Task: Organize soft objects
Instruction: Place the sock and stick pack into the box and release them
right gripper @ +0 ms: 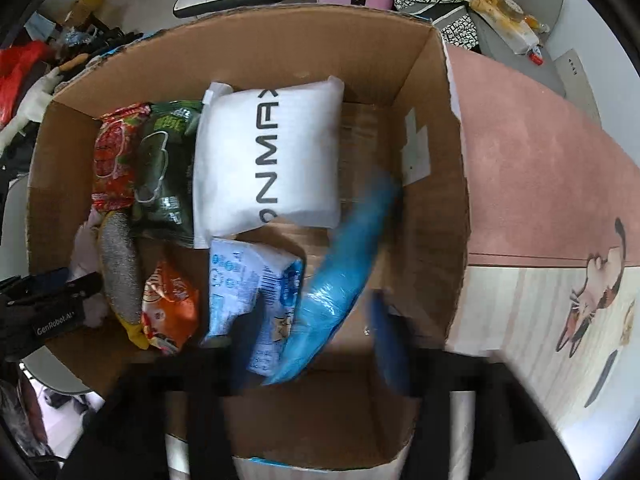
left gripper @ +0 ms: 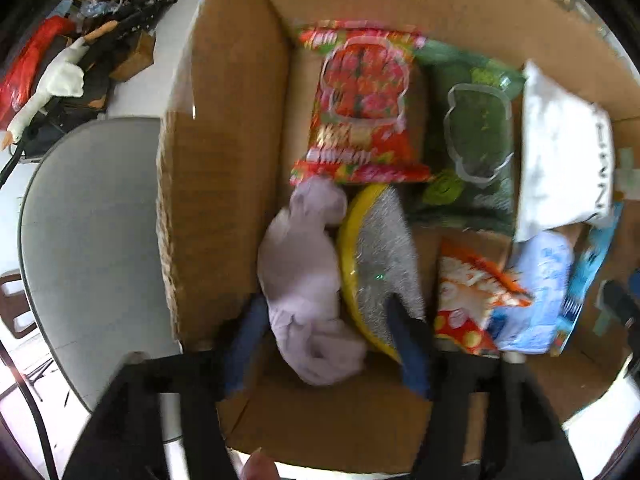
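Observation:
An open cardboard box (left gripper: 224, 160) holds several soft items. A crumpled lilac cloth (left gripper: 304, 280) lies on its floor between the blue pads of my left gripper (left gripper: 324, 308), which stands open; the pads do not press on the cloth. Beside the cloth is a yellow and silver scouring sponge (left gripper: 380, 256). In the right wrist view a blurred blue plastic pack (right gripper: 340, 288) sits loose between the fingers of my right gripper (right gripper: 312, 312), also open. Next to that pack are a light blue tissue pack (right gripper: 256, 288) and a white pouch (right gripper: 268, 156).
A red snack bag (left gripper: 360, 104), a green bag (left gripper: 472, 140) and an orange bag (left gripper: 472, 292) also lie in the box. The box wall (right gripper: 436, 200) borders a pink surface (right gripper: 540, 180). A grey round seat (left gripper: 92, 220) and a plush goose (left gripper: 60, 80) are at the left.

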Demonstrator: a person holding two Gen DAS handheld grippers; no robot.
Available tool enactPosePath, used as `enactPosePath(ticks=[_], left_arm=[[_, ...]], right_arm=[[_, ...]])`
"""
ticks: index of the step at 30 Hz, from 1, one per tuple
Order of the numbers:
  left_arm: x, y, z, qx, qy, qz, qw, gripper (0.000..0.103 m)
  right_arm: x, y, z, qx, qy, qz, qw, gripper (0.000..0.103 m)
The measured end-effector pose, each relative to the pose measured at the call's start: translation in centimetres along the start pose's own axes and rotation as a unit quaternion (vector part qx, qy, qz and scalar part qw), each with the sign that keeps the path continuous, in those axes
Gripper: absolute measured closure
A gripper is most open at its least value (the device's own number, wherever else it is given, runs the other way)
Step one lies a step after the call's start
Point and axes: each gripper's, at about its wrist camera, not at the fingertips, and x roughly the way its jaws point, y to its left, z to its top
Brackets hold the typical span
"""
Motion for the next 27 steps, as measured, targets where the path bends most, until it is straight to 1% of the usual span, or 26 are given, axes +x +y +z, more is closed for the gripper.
enactPosePath(ticks=[2, 5, 7, 9, 11, 12, 13, 14, 15, 18, 21, 24, 27], left_arm=[[-0.7, -0.6, -0.1, -0.006, -0.009, -0.012, 0.9999, 0.025], [-1.7, -0.8, -0.4, -0.009, -0.022, -0.017, 0.9996, 0.024], [-2.8, -1.4, -1.1, -0.013, -0.033, -0.022, 0.9991, 0.024], [-4.5, -1.7, -1.9, -0.011, -0.054, -0.018, 0.9983, 0.024], [-5.3, -2.1, -2.7, -0.015, -0.07, -0.023, 0.9972, 0.024], [-5.8, -2.4, -3.2, -0.016, -0.079, -0.03, 0.9963, 0.019], [-6.6, -2.7, -3.6, -0.016, -0.085, -0.03, 0.9958, 0.006], [-7.2, -2.8, -4.1, -0.016, -0.095, -0.03, 0.9949, 0.003], [-7.8, -3.0, -4.8, -0.017, -0.108, -0.032, 0.9935, 0.002], [-8.2, -2.8, -5.3, -0.02, -0.125, -0.036, 0.9913, 0.002], [-8.8, -3.0, -6.1, -0.022, -0.138, -0.033, 0.9896, 0.002], [-9.0, -3.1, -6.6, -0.024, -0.144, -0.037, 0.9886, 0.002], [-10.1, -3.6, -7.9, -0.022, -0.154, -0.04, 0.987, 0.002]], right_arm=[[-0.3, 0.1, -0.1, 0.002, -0.001, 0.002, 1.0, 0.023], [-0.4, -0.1, -0.3, 0.005, 0.006, 0.009, 1.0, 0.019], [-0.7, 0.1, -0.7, 0.002, 0.006, 0.008, 1.0, 0.012], [-0.9, 0.2, -1.1, 0.001, 0.005, 0.01, 1.0, 0.009], [-1.1, 0.3, -1.7, 0.002, 0.005, 0.018, 1.0, 0.0], [-1.4, 0.3, -2.1, 0.002, 0.001, 0.015, 1.0, 0.0], [-1.7, 0.2, -2.5, 0.001, -0.003, 0.01, 1.0, 0.0], [-1.9, 0.2, -2.8, 0.0, -0.008, 0.007, 1.0, 0.0], [-2.3, 0.2, -3.3, -0.001, -0.013, 0.004, 1.0, 0.0], [-3.4, -0.1, -4.3, 0.003, -0.027, 0.002, 1.0, 0.0], [-4.3, -0.5, -4.9, 0.006, -0.045, -0.008, 0.999, 0.0], [-4.9, -1.1, -5.6, 0.008, -0.05, -0.012, 0.999, 0.0], [-5.9, -1.9, -6.5, 0.012, -0.061, -0.018, 0.998, 0.0]])
